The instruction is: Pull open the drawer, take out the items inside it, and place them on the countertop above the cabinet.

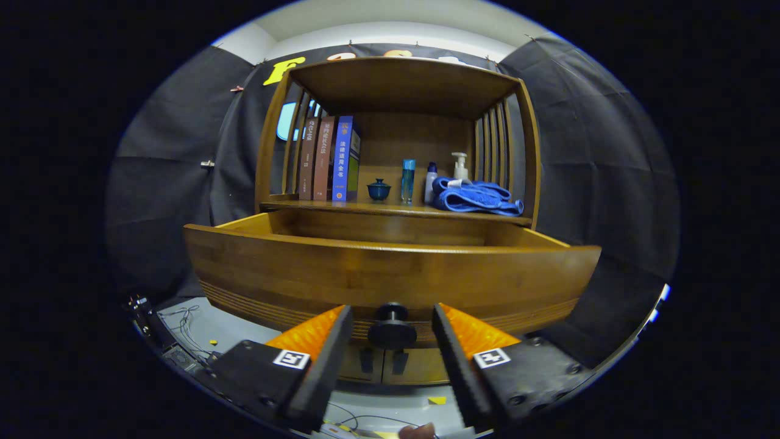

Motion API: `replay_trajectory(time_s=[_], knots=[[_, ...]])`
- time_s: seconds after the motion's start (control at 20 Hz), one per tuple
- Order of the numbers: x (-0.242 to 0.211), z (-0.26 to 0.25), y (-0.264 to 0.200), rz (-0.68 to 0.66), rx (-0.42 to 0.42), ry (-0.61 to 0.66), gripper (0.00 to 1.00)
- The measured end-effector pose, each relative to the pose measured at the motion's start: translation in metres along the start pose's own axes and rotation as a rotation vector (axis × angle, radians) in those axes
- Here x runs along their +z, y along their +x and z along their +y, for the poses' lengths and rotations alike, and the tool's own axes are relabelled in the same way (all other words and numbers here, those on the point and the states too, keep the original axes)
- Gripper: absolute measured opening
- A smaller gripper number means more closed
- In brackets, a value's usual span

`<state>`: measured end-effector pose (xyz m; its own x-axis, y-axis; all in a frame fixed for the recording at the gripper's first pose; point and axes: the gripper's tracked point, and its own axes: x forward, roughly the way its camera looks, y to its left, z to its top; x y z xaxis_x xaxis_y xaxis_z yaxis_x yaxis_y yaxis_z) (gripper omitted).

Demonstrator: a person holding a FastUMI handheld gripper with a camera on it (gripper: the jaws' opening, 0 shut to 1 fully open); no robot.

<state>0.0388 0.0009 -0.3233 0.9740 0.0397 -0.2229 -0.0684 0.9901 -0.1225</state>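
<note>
Drawer [390, 268] sits pulled well out of the cabinet [399, 91], front panel bulging toward the camera, so the opening step looks basically done. Tongs [392, 332] are spread wide either side of the drawer's knob [392, 326], fingers not touching it, released rather than gripping. Can't see inside the drawer from this low angle, so no idea what's in there. Above the drawer, the table [396, 209] already carries books [329, 160], a little lidded cup [378, 189], bottles [408, 180] and a blue towel [478, 198].
</note>
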Motion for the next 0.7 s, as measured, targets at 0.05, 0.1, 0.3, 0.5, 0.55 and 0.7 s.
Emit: replay_trajectory(time_s=[0.05,0.1,0.3,0.5,0.55,0.7], knots=[[0.008,0.000,-0.004,-0.013,0.000,-0.005,0.98],[0.017,-0.002,-0.009,-0.026,-0.002,0.001,0.98],[0.068,-0.007,-0.019,-0.059,0.027,0.088,0.97],[0.128,-0.023,-0.007,-0.073,0.047,0.185,1.00],[0.133,-0.036,-0.001,-0.040,0.007,0.182,1.00],[0.151,-0.032,0.027,0.053,0.050,0.179,0.99]])
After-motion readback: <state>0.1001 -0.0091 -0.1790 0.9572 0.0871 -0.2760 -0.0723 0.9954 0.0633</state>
